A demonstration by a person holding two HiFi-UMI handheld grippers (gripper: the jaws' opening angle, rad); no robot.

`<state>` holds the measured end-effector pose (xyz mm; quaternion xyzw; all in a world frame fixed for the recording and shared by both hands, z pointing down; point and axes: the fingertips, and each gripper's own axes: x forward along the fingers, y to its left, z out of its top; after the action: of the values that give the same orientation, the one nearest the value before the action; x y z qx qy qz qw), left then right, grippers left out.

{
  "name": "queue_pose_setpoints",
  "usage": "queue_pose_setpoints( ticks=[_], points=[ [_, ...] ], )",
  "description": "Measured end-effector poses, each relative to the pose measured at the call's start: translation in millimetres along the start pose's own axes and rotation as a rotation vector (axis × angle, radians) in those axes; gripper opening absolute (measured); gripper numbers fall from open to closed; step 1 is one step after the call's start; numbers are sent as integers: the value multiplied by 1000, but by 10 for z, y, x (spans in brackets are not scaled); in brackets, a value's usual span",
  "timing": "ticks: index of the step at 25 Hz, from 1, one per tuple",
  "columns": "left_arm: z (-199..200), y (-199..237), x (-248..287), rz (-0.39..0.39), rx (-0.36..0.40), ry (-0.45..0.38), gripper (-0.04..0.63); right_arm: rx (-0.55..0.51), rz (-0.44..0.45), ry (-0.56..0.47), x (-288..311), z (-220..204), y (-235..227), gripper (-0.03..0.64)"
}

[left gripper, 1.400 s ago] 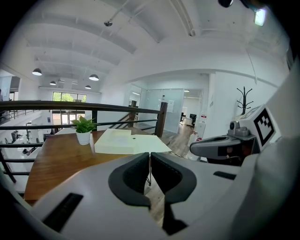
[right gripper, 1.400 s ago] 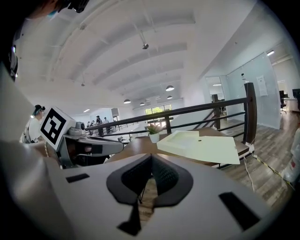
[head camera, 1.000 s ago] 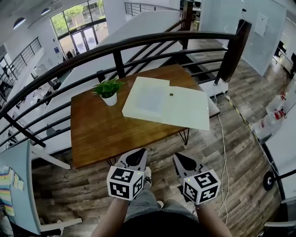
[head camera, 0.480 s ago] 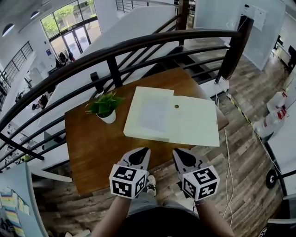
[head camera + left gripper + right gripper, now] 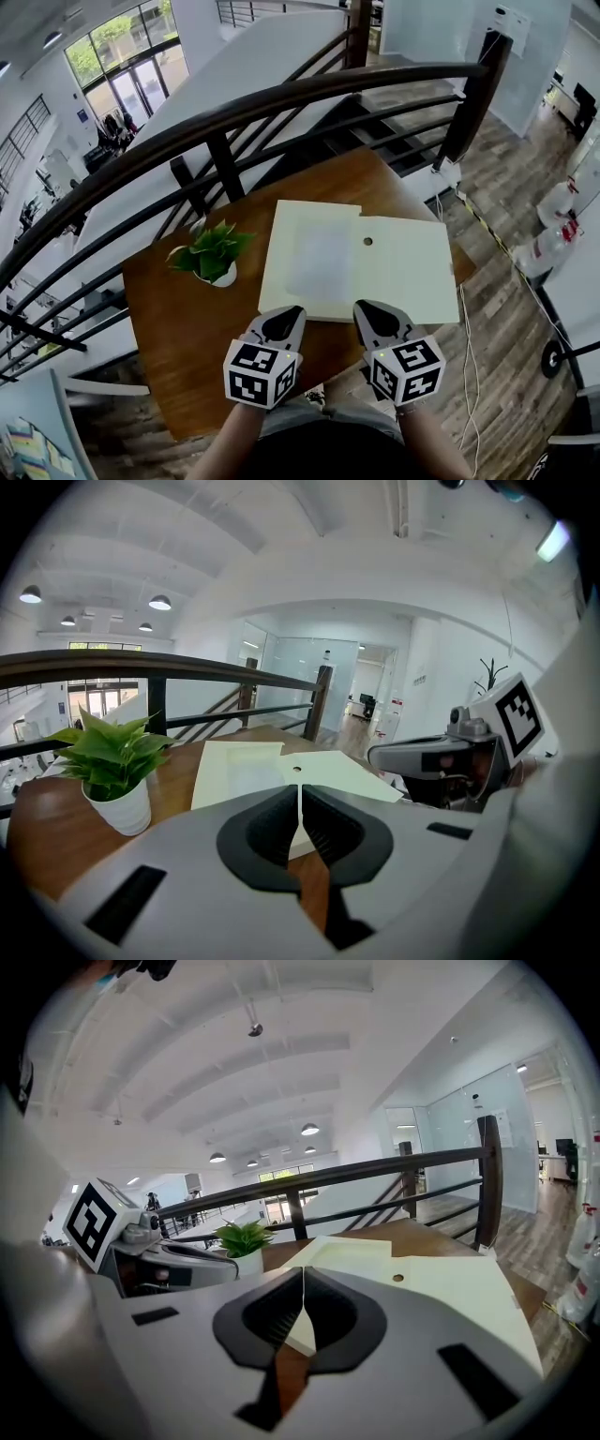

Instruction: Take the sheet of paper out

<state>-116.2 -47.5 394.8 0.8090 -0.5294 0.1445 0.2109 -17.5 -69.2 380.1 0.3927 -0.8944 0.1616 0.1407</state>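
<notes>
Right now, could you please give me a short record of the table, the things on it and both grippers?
table: wooden table, beside a dark railing
folder: pale folder, flat, flap spread rightward
plant: potted plant, upright, left of the folder, apart from it
paper: lighter rectangle on the folder's left half, possibly the sheet; cannot tell
left gripper: jaws together, empty, by the folder's near edge
right gripper: jaws together, empty, by the folder's near edge

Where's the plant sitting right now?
In the head view the plant stands on the left half of the table, just left of the cream folder, near the railing.
</notes>
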Motion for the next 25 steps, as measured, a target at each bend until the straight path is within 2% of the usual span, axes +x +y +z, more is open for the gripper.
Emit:
queue_pose_setpoints(
  ticks=[7, 19, 25],
  points=[
    [-39, 71, 149, -40, 36, 37, 26, 16, -30, 48, 152, -87, -80, 27],
    [-43, 193, 413, -26, -51, 40, 26, -40, -24, 147, 389, -184, -299, 28],
    [-53, 128, 589, -24, -33, 67, 26, -36, 7, 182, 601, -206, -462, 28]
  ],
)
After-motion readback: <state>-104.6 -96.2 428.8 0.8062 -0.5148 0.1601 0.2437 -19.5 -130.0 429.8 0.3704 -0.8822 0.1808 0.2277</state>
